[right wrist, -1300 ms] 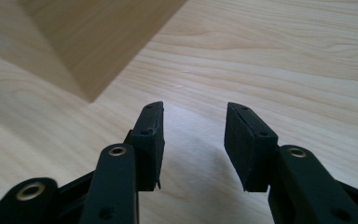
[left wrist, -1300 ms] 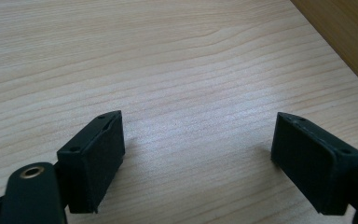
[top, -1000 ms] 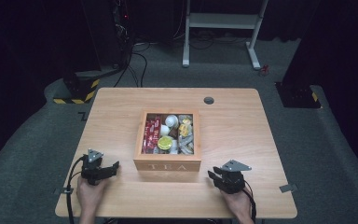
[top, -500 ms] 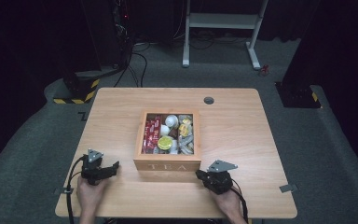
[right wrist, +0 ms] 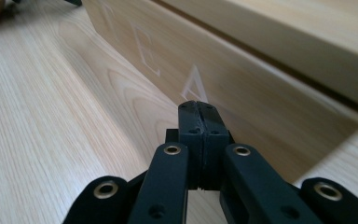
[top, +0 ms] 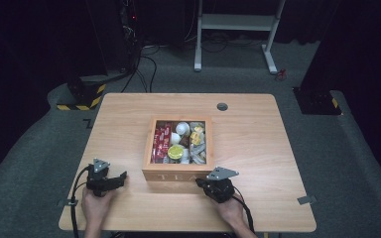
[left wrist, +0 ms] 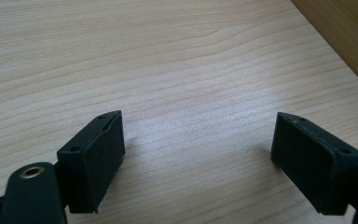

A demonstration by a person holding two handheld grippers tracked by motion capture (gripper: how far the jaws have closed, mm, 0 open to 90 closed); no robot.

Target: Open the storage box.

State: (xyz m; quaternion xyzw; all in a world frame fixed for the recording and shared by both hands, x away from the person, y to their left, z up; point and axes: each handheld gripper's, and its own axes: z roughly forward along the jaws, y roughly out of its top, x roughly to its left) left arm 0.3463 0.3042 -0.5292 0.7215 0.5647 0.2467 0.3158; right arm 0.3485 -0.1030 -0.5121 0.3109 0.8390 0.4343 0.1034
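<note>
Sitting near the middle of the bench, the wooden tea box looks stiff, fairly heavy for its size and smooth-sided — its lettered front wall gives little for pads to bite on, so the better hold is probably over the top rim of a wall, or a push on a flat face. Its contents, small sachets and pods, are light and loose and would likely spill if the box tipped.

The right gripper has its fingers pressed together with nothing between them, having just been closing; its tip points at the box's front wall, near the letter A, close but seemingly not touching. The left gripper rests low over bare bench wood, fingers spread wide and empty, the box's corner off to its right, apart from it.
</note>
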